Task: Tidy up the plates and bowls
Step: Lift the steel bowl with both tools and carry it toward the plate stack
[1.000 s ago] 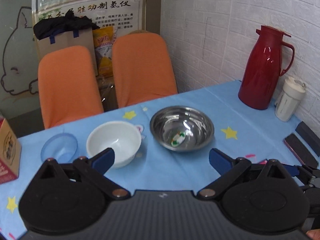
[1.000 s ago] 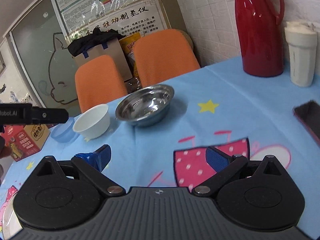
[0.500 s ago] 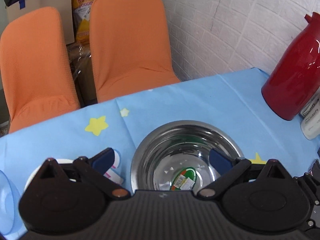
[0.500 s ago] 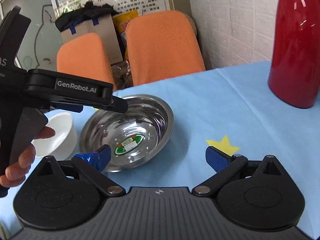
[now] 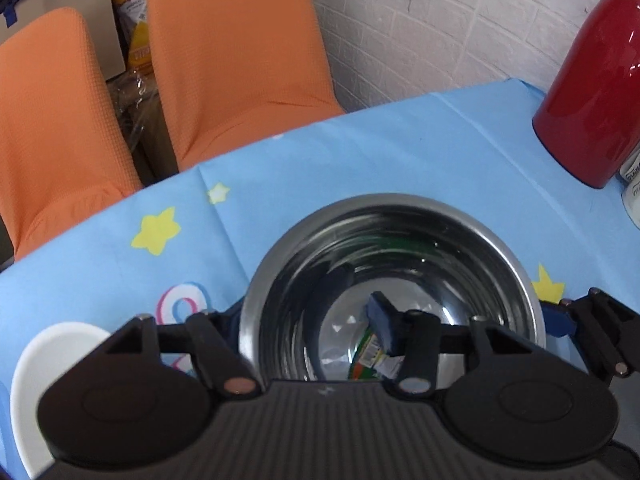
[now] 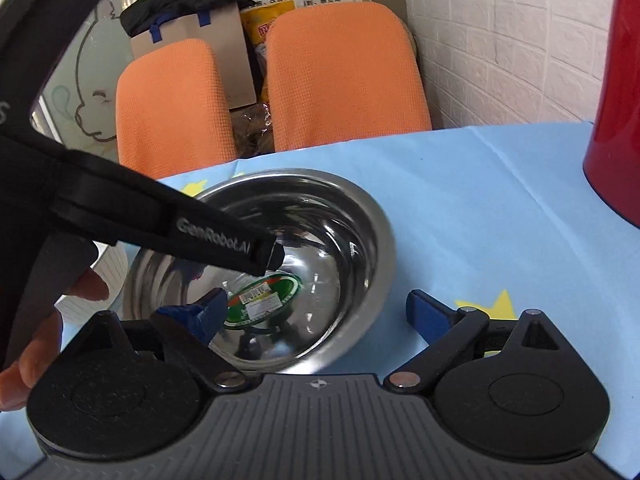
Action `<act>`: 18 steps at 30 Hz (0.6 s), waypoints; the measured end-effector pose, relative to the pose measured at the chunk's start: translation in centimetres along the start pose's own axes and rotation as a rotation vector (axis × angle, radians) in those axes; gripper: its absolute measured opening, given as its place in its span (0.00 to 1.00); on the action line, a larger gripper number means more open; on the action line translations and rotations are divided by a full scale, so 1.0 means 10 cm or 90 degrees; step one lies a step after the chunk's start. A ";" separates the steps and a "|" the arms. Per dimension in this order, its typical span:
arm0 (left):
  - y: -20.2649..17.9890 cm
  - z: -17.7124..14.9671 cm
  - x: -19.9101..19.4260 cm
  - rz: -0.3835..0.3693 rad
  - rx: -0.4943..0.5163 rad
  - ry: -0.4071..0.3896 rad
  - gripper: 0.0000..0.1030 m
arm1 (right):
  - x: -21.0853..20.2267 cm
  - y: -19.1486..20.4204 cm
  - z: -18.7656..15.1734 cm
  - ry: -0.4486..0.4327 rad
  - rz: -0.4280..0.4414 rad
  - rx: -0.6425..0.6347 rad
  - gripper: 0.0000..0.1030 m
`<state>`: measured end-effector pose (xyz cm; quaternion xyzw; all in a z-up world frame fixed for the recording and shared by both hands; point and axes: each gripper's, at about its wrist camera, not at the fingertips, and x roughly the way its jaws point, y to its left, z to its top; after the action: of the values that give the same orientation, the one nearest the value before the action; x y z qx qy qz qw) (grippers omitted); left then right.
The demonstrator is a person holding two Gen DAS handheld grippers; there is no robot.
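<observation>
A steel bowl (image 5: pixel 460 224) with a green sticker inside sits on the blue tablecloth; it also shows in the right wrist view (image 6: pixel 360 208). My left gripper (image 5: pixel 308 324) straddles the bowl's left rim, one finger outside and one finger (image 5: pixel 382 322) inside, still open. My right gripper (image 6: pixel 320 314) is open and straddles the bowl's right rim, its left finger (image 6: pixel 208 312) inside. A white bowl (image 5: pixel 44 356) stands left of the steel bowl and shows in the right wrist view (image 6: pixel 104 280).
A red thermos (image 5: pixel 592 92) stands at the table's right by the brick wall, also seen in the right wrist view (image 6: pixel 616 120). Two orange chairs (image 5: pixel 236 56) stand behind the far table edge. A white cup (image 5: pixel 632 188) is beside the thermos.
Both grippers have moved forward and down onto the steel bowl. Each now has one finger inside the bowl; the left jaws have narrowed around its rim.
</observation>
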<state>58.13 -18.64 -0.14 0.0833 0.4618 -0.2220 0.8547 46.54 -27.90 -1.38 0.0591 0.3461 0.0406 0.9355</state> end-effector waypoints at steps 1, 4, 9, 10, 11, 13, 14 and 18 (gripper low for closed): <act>-0.02 -0.01 0.01 0.001 0.003 0.001 0.48 | -0.02 0.02 0.00 0.000 0.012 -0.002 0.73; -0.06 -0.02 -0.05 0.008 0.008 0.002 0.48 | -0.09 0.07 -0.01 0.010 0.036 0.002 0.65; -0.15 -0.08 -0.31 -0.016 0.008 -0.011 0.48 | -0.35 0.02 -0.06 0.007 0.054 0.041 0.65; -0.19 -0.11 -0.39 -0.014 0.012 -0.017 0.48 | -0.43 0.04 -0.07 0.004 0.050 0.036 0.65; -0.25 -0.15 -0.47 -0.013 0.014 -0.022 0.48 | -0.51 0.08 -0.09 -0.002 0.046 0.032 0.65; -0.33 -0.24 -0.63 -0.013 0.016 -0.030 0.49 | -0.69 0.16 -0.13 -0.014 0.040 0.025 0.66; -0.38 -0.31 -0.73 -0.012 0.016 -0.034 0.49 | -0.78 0.20 -0.15 -0.017 0.036 0.019 0.66; -0.49 -0.63 -1.06 -0.005 0.012 -0.041 0.49 | -1.16 0.37 -0.34 -0.032 0.030 0.006 0.67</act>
<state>46.07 -17.62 5.43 0.0824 0.4323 -0.2328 0.8673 35.39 -25.36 4.05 0.0729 0.3215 0.0592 0.9423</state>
